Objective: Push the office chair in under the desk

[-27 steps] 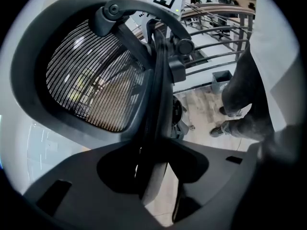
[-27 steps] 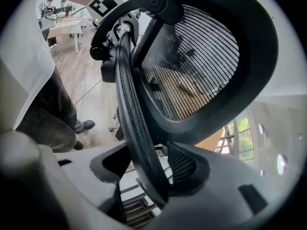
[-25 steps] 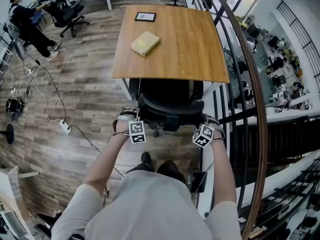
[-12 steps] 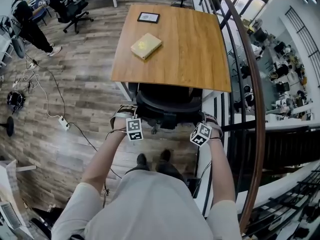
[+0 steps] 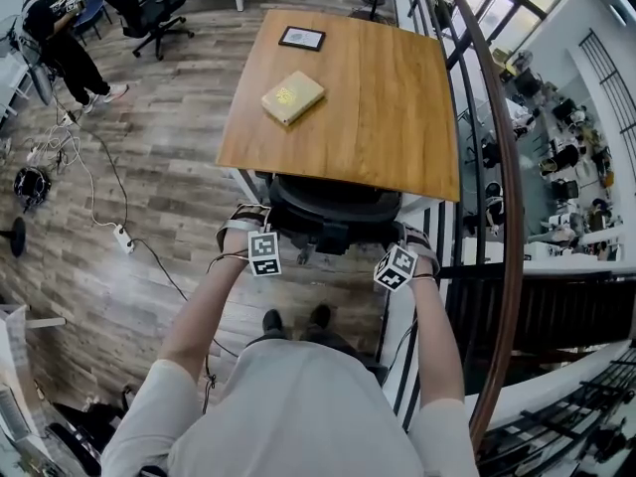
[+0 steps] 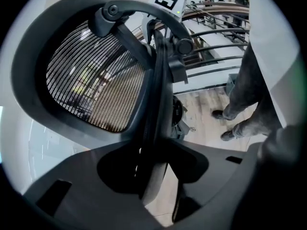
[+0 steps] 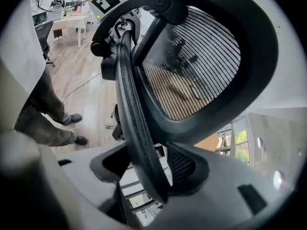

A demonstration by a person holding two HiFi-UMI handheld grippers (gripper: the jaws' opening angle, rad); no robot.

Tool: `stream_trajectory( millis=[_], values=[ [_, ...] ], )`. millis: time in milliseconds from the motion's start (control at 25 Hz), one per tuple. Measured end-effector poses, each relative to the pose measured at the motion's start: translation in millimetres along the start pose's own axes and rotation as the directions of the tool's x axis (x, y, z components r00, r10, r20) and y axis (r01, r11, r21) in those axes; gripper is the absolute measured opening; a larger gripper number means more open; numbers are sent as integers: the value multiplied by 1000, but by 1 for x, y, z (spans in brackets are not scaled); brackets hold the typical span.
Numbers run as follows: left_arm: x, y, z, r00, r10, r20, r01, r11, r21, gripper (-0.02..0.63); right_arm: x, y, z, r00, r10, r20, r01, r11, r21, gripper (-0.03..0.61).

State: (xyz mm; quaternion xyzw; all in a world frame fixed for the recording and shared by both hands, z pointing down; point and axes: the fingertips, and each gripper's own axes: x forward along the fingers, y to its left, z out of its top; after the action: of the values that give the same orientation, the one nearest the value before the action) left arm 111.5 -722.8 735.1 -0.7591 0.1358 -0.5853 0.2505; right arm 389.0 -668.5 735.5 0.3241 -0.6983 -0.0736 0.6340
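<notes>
**Student:** In the head view, what do the two hands carry?

**Instructor:** The left gripper (image 6: 151,176) and the right gripper (image 7: 151,169), one at each side of the office chair (image 5: 333,207). Each is clamped on the backrest rim (image 6: 154,119). In the left gripper view the dark rim runs up between the jaws, with the mesh panel (image 6: 91,85) to its left. The right gripper view shows the mirror arrangement, with the mesh to the right.

**Student:** Where does the chair sit?

**Instructor:** Between the grippers and just ahead of them. Its forward part is covered by the near edge of the desk (image 5: 368,117). The top of the backrest projects back toward the person.

**Student:** What lies beyond?

**Instructor:** On the desk, well ahead of the left gripper, lies a yellow book (image 5: 292,97). Farther ahead is a small dark frame (image 5: 302,38). A curved railing (image 5: 502,217) runs outboard of the right gripper. Outboard of the left gripper, a power strip (image 5: 123,238) lies on the wooden floor (image 5: 169,167).

**Student:** And the marker cubes?

**Instructor:** The left cube (image 5: 264,253) and the right cube (image 5: 396,267) sit at the rear of each gripper, nearer the person. The person's shoes (image 5: 270,320) stand behind the chair.
</notes>
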Motion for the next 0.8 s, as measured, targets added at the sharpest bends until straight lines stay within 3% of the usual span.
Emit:
stream_trajectory(
  millis=[640, 800],
  values=[
    [28, 37, 4, 1000, 13, -24, -14, 1000, -15, 166, 30, -44, 0, 1000, -5, 3, 5, 1000, -30, 229],
    [28, 36, 6, 1000, -10, -27, 9, 999, -37, 219, 28, -47, 0, 1000, -8, -4, 8, 999, -45, 232]
  ],
)
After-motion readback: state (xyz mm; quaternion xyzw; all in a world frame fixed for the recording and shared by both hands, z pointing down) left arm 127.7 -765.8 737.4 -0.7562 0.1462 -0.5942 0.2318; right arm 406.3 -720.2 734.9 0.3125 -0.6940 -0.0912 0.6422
